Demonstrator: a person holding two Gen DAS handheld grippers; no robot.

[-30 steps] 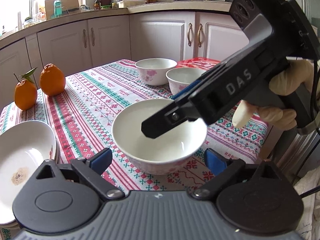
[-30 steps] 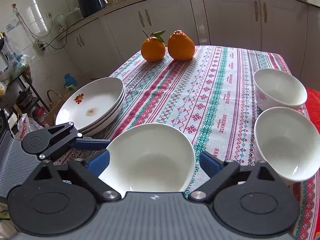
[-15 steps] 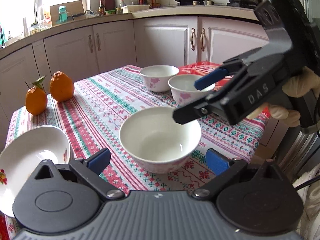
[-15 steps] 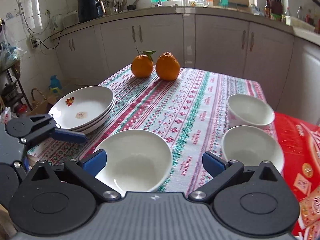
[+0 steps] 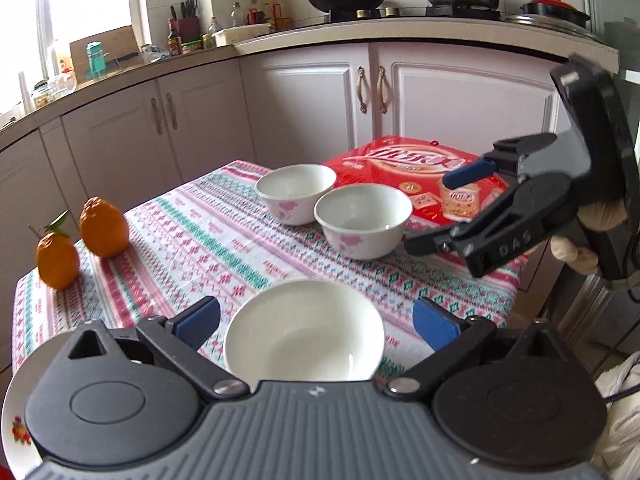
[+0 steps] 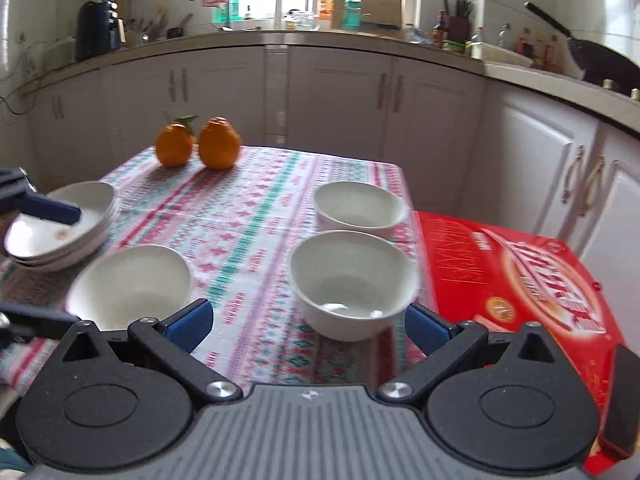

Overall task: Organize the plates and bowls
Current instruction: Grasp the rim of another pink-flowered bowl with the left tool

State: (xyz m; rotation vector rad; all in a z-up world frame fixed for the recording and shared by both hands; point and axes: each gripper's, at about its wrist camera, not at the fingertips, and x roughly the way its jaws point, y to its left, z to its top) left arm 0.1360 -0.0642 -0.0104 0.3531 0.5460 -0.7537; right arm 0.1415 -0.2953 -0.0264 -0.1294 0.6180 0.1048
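Note:
Three white bowls stand on the patterned tablecloth. The near bowl (image 5: 304, 332) (image 6: 130, 284) sits just ahead of my open, empty left gripper (image 5: 316, 318). The middle bowl (image 5: 362, 220) (image 6: 352, 280) lies just ahead of my open, empty right gripper (image 6: 308, 318), between the lines of its fingers. The far bowl (image 5: 296, 192) (image 6: 360, 208) stands behind it. A stack of white plates (image 6: 60, 226) sits at the table's left edge; its rim (image 5: 12, 420) shows under my left gripper. The right gripper (image 5: 448, 212) shows at the right of the left wrist view, beside the middle bowl.
Two oranges (image 5: 80, 240) (image 6: 198, 148) sit at the far corner of the table. A red box (image 6: 512, 276) (image 5: 420, 168) lies beside the bowls at the table's edge. White kitchen cabinets (image 6: 340, 100) surround the table.
Both grippers have pulled back and up from the near bowl. The right gripper has swung right, from over the near bowl to facing the middle bowl.

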